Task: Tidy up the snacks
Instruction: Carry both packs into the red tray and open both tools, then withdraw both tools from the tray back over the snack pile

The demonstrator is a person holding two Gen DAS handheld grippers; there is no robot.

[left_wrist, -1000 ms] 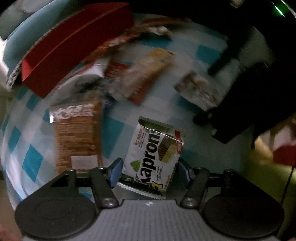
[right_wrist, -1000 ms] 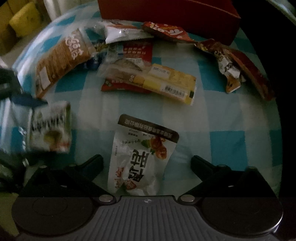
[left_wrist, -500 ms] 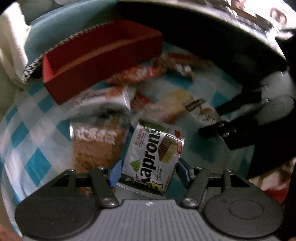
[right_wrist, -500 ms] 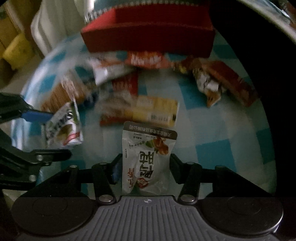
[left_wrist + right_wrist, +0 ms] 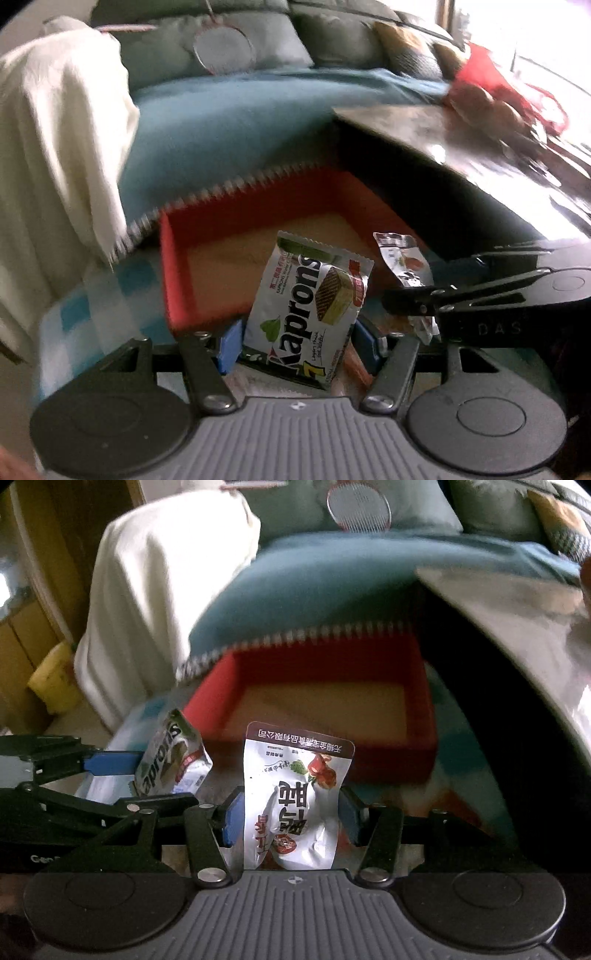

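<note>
Currently both packets ride toward the box (image 5: 424, 734): left gripper (image 5: 295, 341) pinches wafers (image 5: 306, 306), right gripper (image 5: 290, 818) pinches pouch (image 5: 295, 801). Next: release inside box.

A teal blanket (image 5: 236, 122) with zigzag trim covers a grey sofa (image 5: 159, 51), a cream cloth (image 5: 55, 140) draped alongside.

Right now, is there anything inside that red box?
The red box shows only its bare tan floor; no snack lies there. The Kaprons packet and the white pouch, each held in a gripper, cover its near edge, so that strip stays unseen.
</note>
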